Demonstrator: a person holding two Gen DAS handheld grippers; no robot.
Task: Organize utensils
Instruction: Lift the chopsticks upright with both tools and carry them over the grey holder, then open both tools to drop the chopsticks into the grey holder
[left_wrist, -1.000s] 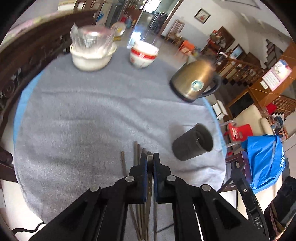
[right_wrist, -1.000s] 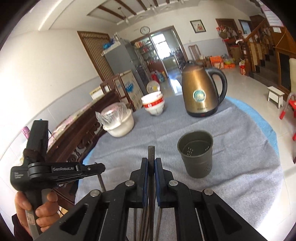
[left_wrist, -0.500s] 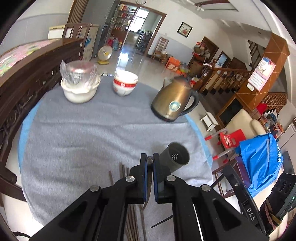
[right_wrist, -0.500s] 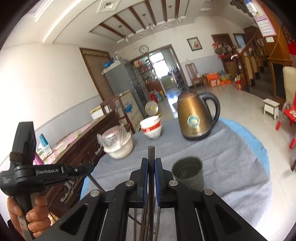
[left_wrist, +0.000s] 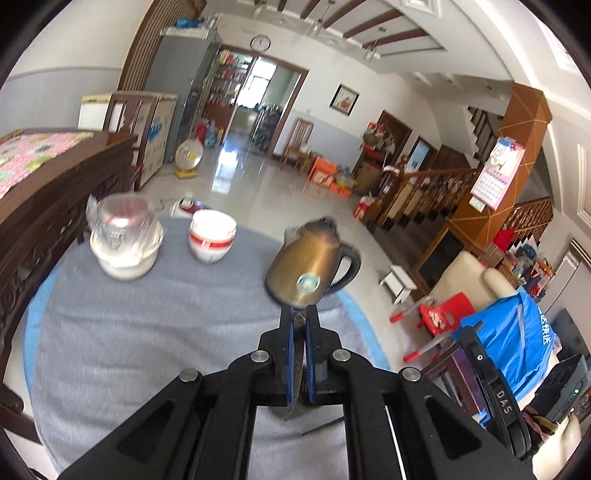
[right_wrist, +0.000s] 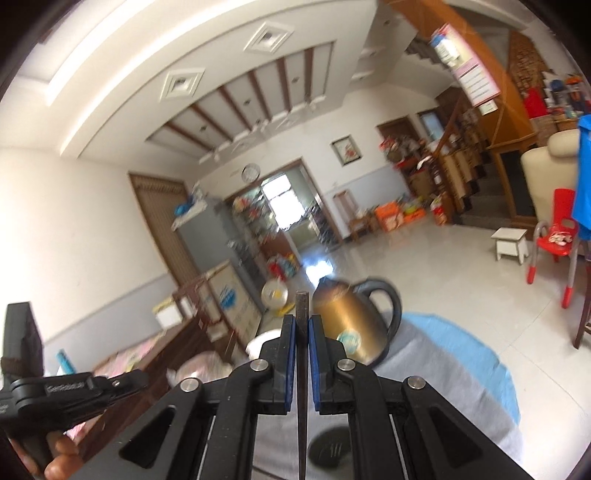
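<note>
**Both hand-held grippers clamp dark chopsticks above a round grey-covered bench**

The left hand-held gripper has its two blue-padded fingers closed to a narrow slit. A thin dark brown chopstick is pinched between the pads, its lower end hanging down below the fingers over the grey cloth-covered round bench. A second thin dark stick lies loose on the cloth just below and right of it.

The right hand-held gripper is likewise almost closed, its blue pads pressed against a straight, square-tipped dark chopstick that runs upright between them, its tip poking out above the fingertips. This gripper is tilted upward, so much of its view is ceiling and wall. The dark grey cylindrical utensil holder sits on the cloth below this gripper, mostly hidden behind its fingers.

At the far side of the bench stand a bronze-coloured electric kettle with a black handle, a stack of white bowls with a red band, and a white bowl holding a plastic-wrapped container. Both views are blurred.
</note>
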